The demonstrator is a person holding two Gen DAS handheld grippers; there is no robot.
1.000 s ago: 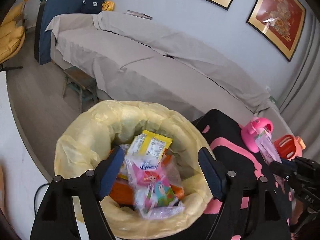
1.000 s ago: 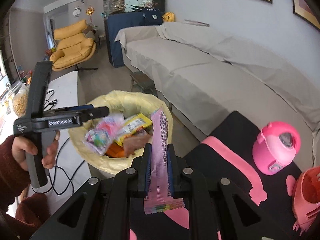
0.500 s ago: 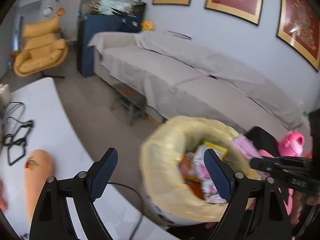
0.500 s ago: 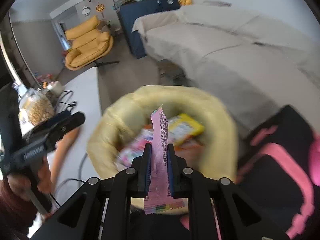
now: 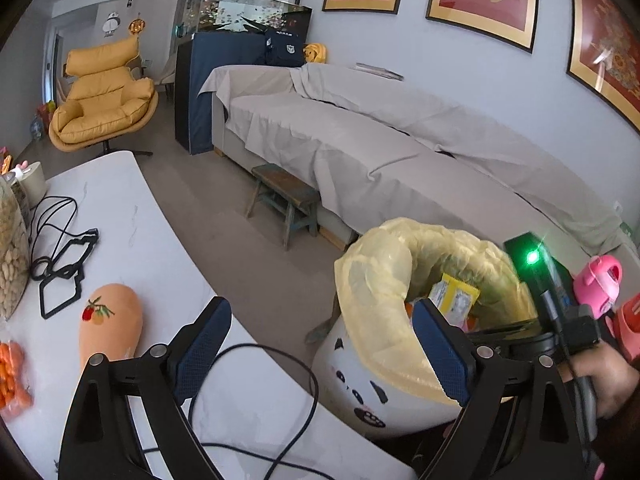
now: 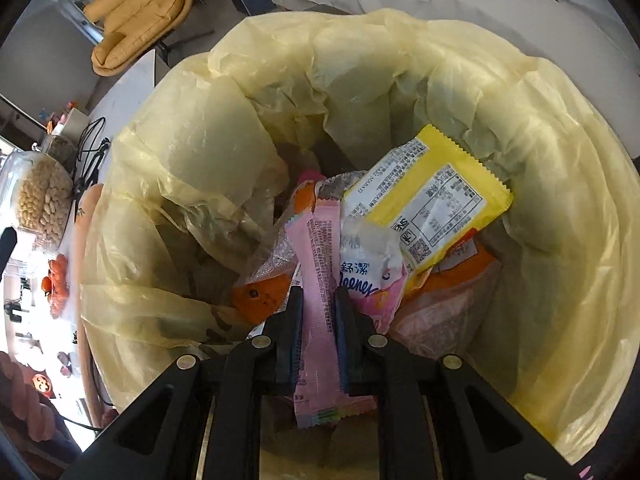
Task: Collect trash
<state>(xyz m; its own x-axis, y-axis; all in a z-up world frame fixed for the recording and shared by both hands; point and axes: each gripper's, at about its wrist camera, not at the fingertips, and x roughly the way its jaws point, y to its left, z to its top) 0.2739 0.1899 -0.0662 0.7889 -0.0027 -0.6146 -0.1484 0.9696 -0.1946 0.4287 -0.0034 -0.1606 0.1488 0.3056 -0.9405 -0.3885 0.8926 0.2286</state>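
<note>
A white bin with a cartoon face (image 5: 360, 380) wears a yellow liner (image 6: 360, 60). It holds several wrappers, among them a yellow packet (image 6: 432, 200) and a tissue pack (image 6: 368, 276). My right gripper (image 6: 319, 300) points down into the bin's mouth. Its jaws are opening, while the pads still touch a long pink wrapper (image 6: 316, 248) that stands upright between them. My left gripper (image 5: 320, 312) hangs left of the bin, over the table edge and floor; its jaws are opening wide with nothing between them. A hand (image 5: 600, 376) shows past the bin.
The white table (image 5: 120, 220) carries a peach-coloured pouch (image 5: 110, 320), black cables (image 5: 60, 272), a jar of nuts (image 5: 8, 248) and a cord (image 5: 280, 400). A wooden stool (image 5: 284, 196) and covered sofa (image 5: 400, 140) stand behind. A pink bottle (image 5: 598, 280) is right of the bin.
My left gripper swung left, off the bin's mouth toward the table, and spread wider. My right gripper came down from above the black cloth into the bin with the pink wrapper.
</note>
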